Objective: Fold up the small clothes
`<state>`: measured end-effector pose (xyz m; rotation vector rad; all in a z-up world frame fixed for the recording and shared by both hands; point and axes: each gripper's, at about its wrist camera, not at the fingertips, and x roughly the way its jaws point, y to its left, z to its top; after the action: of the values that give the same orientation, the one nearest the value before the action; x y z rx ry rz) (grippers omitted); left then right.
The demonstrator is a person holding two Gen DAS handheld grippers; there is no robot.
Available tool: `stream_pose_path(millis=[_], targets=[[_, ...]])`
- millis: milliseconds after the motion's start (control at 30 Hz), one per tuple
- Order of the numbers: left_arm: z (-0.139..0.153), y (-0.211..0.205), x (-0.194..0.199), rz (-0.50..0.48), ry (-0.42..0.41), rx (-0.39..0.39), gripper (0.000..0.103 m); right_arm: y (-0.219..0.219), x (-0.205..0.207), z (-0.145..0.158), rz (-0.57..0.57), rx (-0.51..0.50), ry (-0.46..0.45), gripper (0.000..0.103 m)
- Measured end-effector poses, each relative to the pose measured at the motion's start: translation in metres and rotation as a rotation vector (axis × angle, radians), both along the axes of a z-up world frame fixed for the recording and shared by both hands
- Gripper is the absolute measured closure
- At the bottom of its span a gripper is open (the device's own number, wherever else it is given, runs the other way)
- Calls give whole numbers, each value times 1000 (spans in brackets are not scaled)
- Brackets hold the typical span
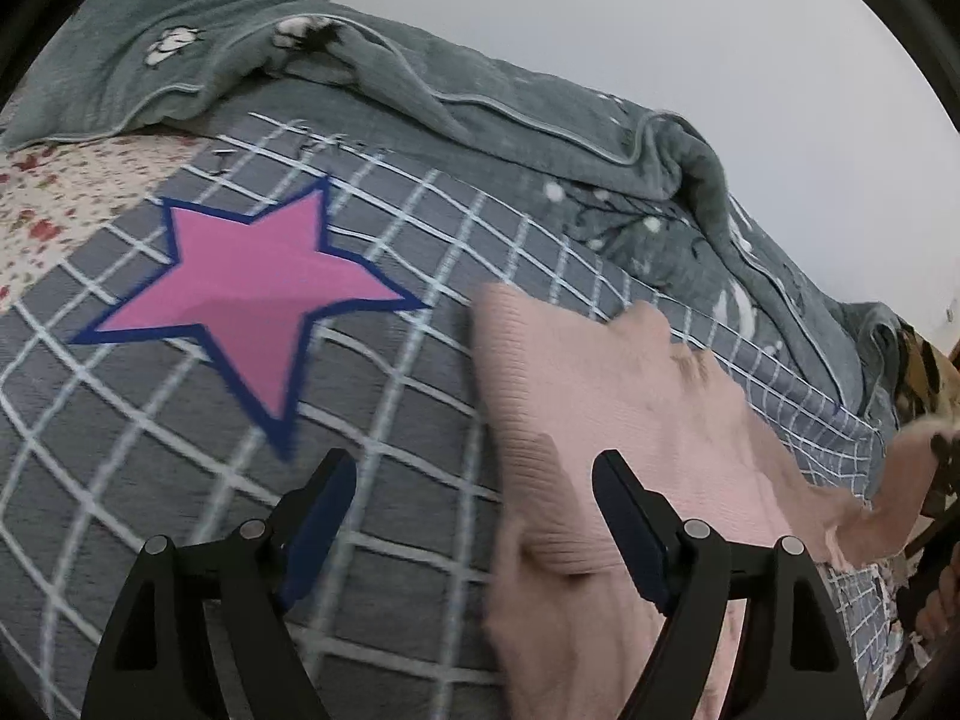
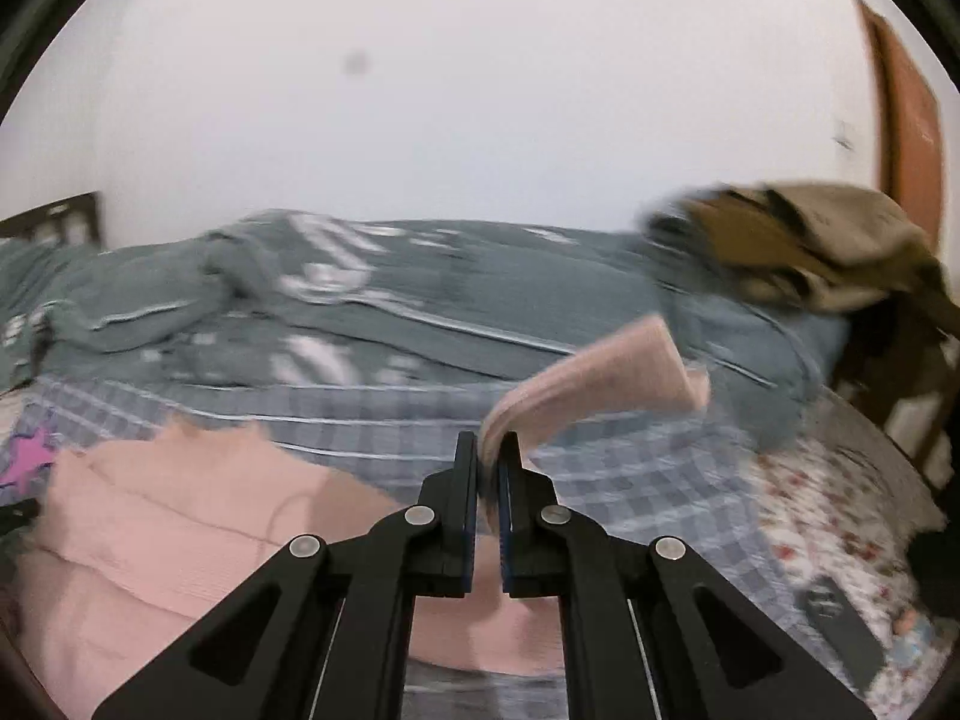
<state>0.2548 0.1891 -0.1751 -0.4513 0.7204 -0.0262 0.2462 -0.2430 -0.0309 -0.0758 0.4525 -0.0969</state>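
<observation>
A pink knitted sweater (image 1: 624, 420) lies on a grey checked sheet (image 1: 180, 468) on the bed. My left gripper (image 1: 474, 468) is open and empty, hovering just above the sweater's left edge. In the right wrist view the sweater body (image 2: 180, 516) lies at lower left. My right gripper (image 2: 487, 450) is shut on a sleeve of the sweater (image 2: 600, 384), which sticks up and to the right from the jaws, lifted off the bed. In the left wrist view the held sleeve end (image 1: 900, 480) shows at the far right.
A pink star with a blue border (image 1: 252, 300) is printed on the sheet left of the sweater. A crumpled grey-green quilt (image 1: 480, 96) lies along the wall. A floral sheet (image 2: 828, 528) covers the bed's right part, with a dark phone-like object (image 2: 834, 612). Brown clothes (image 2: 810, 252) hang over a chair.
</observation>
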Motion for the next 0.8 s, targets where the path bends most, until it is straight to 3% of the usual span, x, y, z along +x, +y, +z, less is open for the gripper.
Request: stream_pose_path(millis=[100,200,333,400,433,567,800], targets=[[0,14,-2,23,5,-21,23,70,12,-1,117,12,11,97],[-4,23,-2,22,17,-63,23,138,21,-21,244,15,62,97],[-2,19,-3,5,15,-20,23,203,40,-78,394,35,237,97],[-2,16,-2,-11,15,-12,23,214,42,-98,457,49,317,96],[-1,15,-2,-22,13,-14,23,217,39,-106,468,41,338,93],[4,5,-1,-72,-29,-36,23,188,22,-102,430,42,286,64],[27,-32,-7,-203,-145,-45,25,87,4,-83,291,21,204,60]])
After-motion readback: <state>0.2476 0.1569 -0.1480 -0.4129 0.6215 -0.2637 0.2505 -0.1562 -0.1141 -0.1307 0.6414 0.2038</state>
